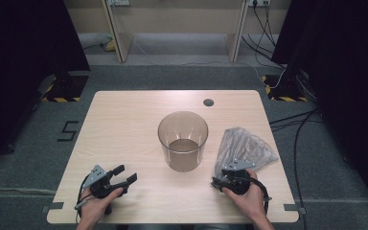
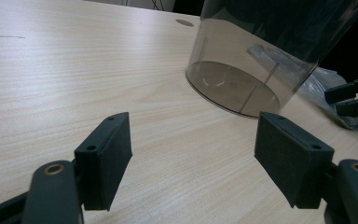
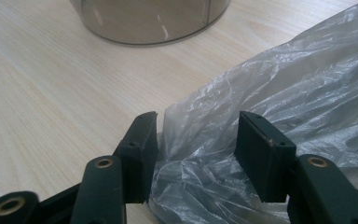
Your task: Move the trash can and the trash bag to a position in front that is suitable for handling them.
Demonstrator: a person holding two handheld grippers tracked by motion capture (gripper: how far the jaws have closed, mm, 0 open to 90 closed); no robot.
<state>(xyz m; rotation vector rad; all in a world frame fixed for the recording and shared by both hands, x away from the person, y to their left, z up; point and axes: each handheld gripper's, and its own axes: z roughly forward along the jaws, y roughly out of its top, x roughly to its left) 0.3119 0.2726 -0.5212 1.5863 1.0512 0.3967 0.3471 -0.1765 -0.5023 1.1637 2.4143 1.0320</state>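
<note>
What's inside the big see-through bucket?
Nothing: the bucket looks empty, and its brownish floor shows through the open top. The crinkly plastic bag lies outside, on the table beside it. The tabletop under the bucket is covered.

I see light wood counter [image 1: 124, 124] at centre, small grey round grommet [image 1: 208, 102] near its far edge. Grey carpet floor [image 1: 38, 158] all round counter. Black curtains [image 1: 24, 38] flank counter both sides. Beyond counter's far edge, pale wooden frame legs [image 1: 117, 33] against beige wall [image 1: 182, 19]. Yellow-black striped bases [image 1: 60, 99] at counter's far corners. Black cables [image 1: 297, 129] trail over floor right of counter. Black tape mark [image 1: 68, 131] left of counter. Even, soft lighting.
</note>
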